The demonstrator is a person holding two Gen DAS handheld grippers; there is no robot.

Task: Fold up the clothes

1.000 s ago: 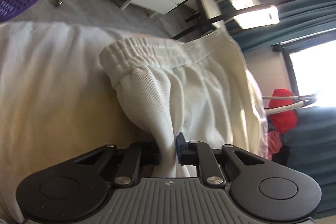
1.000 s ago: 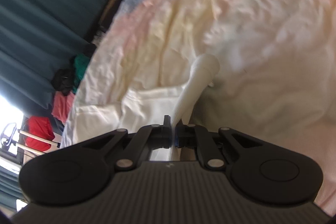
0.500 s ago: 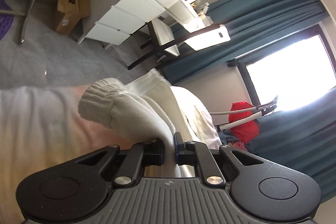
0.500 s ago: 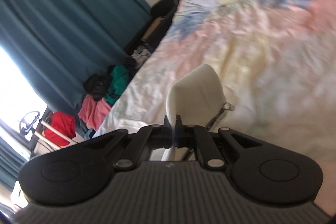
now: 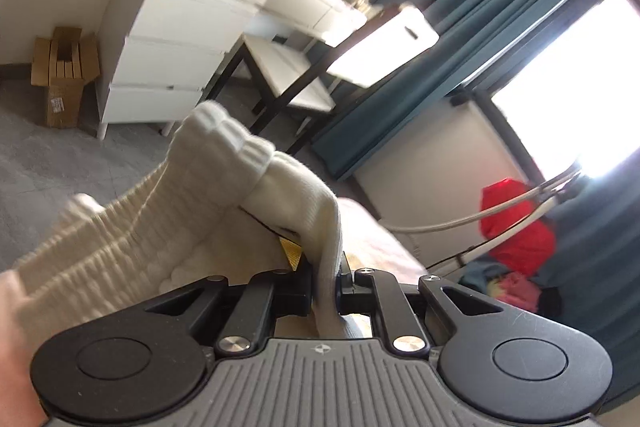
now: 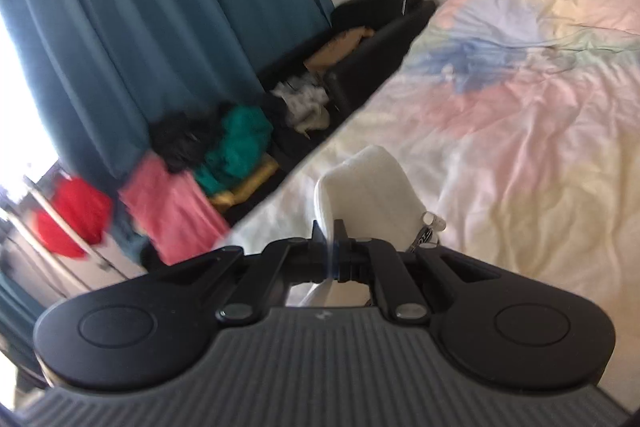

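Between both claws (image 5: pixel 325 287), cream garment (image 5: pixel 160 227) leftward.

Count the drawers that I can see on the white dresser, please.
3 on the white dresser, stacked: the top drawer, the middle drawer and the bottom drawer. The lifted white garment hides the bottom one's right end; no others show.

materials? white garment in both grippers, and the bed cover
White garment: looks like a thick ribbed knit, cotton-like and matte; fine ribs and a gathered elastic band show beyond the left gripper, and a cord end hangs near the right gripper. Bed cover: thin woven fabric with pastel blotches and fine creases, slightly sheeny. Fibre is uncertain for both.
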